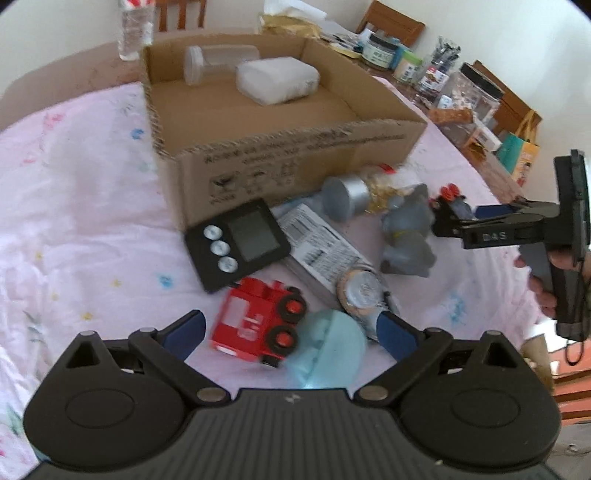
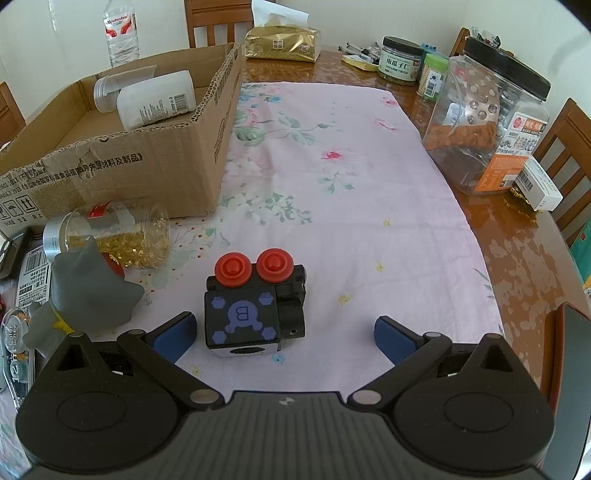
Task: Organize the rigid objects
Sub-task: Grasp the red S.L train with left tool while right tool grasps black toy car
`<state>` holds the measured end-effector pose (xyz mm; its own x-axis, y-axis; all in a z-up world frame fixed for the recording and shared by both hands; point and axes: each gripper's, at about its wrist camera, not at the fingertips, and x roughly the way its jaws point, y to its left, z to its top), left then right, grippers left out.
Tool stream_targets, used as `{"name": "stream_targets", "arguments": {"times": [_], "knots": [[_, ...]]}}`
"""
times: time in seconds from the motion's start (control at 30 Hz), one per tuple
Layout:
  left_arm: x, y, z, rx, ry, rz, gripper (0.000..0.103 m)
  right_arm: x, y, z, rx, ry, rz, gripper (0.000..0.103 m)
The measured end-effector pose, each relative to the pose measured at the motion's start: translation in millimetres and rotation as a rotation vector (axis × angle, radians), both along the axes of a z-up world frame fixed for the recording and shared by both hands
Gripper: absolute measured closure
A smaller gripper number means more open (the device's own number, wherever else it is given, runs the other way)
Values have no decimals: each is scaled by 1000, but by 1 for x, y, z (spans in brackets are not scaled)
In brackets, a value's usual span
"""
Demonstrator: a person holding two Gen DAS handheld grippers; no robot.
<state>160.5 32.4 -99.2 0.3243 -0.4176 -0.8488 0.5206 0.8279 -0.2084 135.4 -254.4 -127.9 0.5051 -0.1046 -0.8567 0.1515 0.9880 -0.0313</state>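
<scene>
My left gripper (image 1: 288, 328) is open just above a red toy truck (image 1: 258, 326) and a pale blue ball (image 1: 327, 354) lying between its fingers. My right gripper (image 2: 284, 330) is open around a black toy block with two red knobs (image 2: 255, 306); it also shows in the left wrist view (image 1: 452, 205), with the right gripper (image 1: 447, 218) at it. A cardboard box (image 1: 295, 155) holds a white bottle (image 1: 277, 79) and a clear jar (image 1: 207, 61). A black timer (image 1: 236, 243), grey figure (image 1: 406, 232) and jar of gold bits (image 2: 110, 236) lie by the box.
A pink floral cloth (image 2: 332, 192) covers the wooden table. Along the far and right edges stand a large clear jar with a black lid (image 2: 487, 122), small jars (image 2: 400, 59), a gold tissue pack (image 2: 282, 42) and a water bottle (image 2: 122, 31). Chairs surround the table.
</scene>
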Motion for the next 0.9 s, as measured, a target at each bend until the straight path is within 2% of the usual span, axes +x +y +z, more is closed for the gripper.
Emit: {"name": "stream_targets", "arguments": {"times": [0.1,0.2,0.3,0.57,0.77,0.9], "knots": [[5,5,0,23,-31,20,22,0,0,0,0,4,1,0],[8,3,-6,63,-47,-7,25,1,0,0,1,9,0,0],[8,3,-8,82,-65,-12,26,2,0,0,1,11,1,0],[16,28,-14,163,-79,109,31,1,0,0,-1,2,14,0],[9,29,-20,143,-56,153,31,0,0,-1,-2,-8,31,0],[6,27,-21,146,-78,191,31,1,0,-1,-5,-11,46,0]]}}
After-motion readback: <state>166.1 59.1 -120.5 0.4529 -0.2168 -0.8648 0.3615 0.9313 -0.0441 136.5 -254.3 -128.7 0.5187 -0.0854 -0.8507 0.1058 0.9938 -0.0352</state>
